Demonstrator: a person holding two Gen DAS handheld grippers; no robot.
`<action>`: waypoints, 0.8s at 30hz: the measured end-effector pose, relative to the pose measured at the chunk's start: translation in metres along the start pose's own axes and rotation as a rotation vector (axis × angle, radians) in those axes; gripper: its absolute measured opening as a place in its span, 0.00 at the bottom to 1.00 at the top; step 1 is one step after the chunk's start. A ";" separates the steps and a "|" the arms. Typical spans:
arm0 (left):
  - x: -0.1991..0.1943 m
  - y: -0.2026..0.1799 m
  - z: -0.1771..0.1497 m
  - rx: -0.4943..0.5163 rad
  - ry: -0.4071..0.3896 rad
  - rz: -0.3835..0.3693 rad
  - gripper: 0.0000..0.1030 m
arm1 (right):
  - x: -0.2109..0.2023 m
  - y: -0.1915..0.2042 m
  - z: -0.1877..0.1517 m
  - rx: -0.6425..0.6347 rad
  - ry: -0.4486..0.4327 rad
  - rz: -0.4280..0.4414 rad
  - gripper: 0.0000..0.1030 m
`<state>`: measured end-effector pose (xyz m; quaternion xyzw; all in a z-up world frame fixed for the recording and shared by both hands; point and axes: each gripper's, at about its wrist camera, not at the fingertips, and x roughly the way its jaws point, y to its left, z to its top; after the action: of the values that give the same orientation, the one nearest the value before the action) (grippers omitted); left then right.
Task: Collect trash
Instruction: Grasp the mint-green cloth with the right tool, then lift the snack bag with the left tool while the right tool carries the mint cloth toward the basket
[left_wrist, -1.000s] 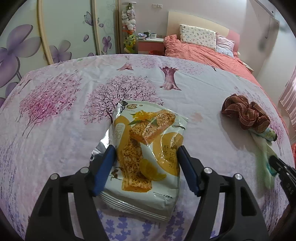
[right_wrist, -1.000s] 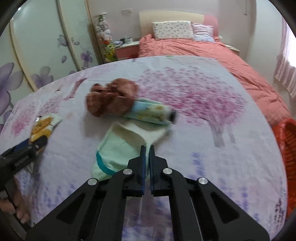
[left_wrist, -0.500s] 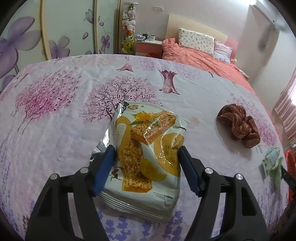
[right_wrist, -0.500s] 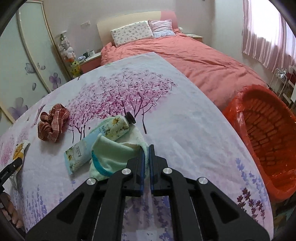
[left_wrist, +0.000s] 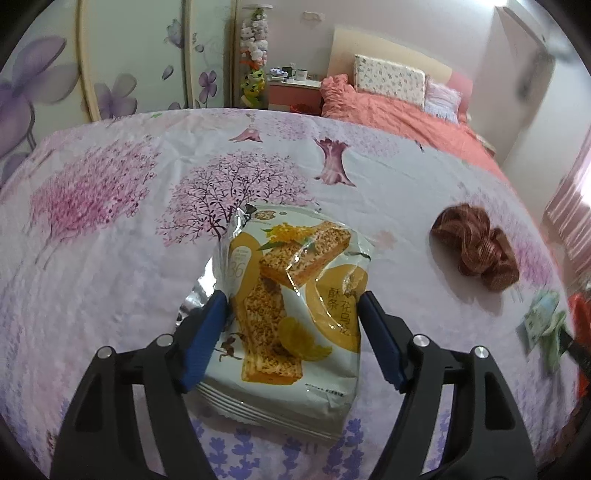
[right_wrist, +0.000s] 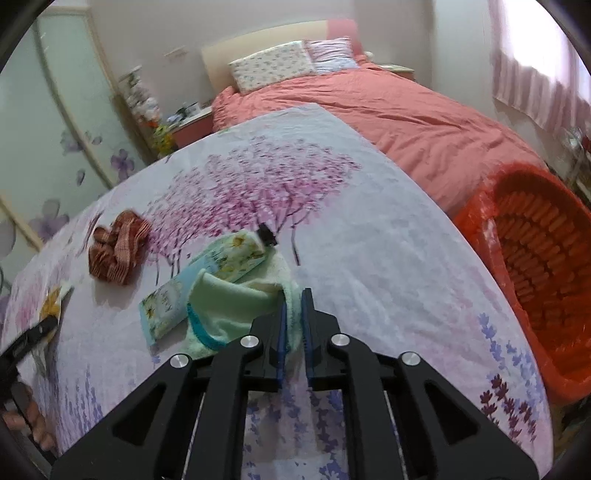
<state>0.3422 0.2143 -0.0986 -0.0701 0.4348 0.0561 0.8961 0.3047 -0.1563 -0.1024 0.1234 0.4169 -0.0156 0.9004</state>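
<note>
The crinkled yellow-and-white foil snack wrapper (left_wrist: 291, 302) lies lengthwise between the left gripper's (left_wrist: 291, 325) wide jaws, which have just been opening; right gripper (right_wrist: 292, 325) barely parted.

Right of the right tool, the orange basket (right_wrist: 535, 280) is cut off by the edge; the tool hides part of the green cloth (right_wrist: 229, 310).

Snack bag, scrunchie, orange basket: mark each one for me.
Snack bag (left_wrist: 291, 295): left wrist view, middle of its printed front.
Scrunchie (right_wrist: 118, 247): right wrist view, centre of the bunched fabric.
Orange basket (right_wrist: 480, 221): right wrist view, near-left rim.
</note>
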 end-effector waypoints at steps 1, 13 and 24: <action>0.001 -0.005 -0.001 0.040 0.009 0.026 0.70 | -0.002 -0.001 0.001 0.010 0.005 0.035 0.22; -0.005 -0.011 -0.010 0.096 0.016 0.050 0.72 | 0.007 0.036 -0.002 -0.156 0.009 -0.007 0.59; -0.011 -0.008 -0.019 0.117 0.019 0.096 0.88 | 0.009 0.037 -0.003 -0.173 0.011 -0.043 0.54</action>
<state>0.3221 0.2028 -0.1012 0.0030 0.4485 0.0728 0.8908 0.3131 -0.1186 -0.1027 0.0366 0.4241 0.0018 0.9049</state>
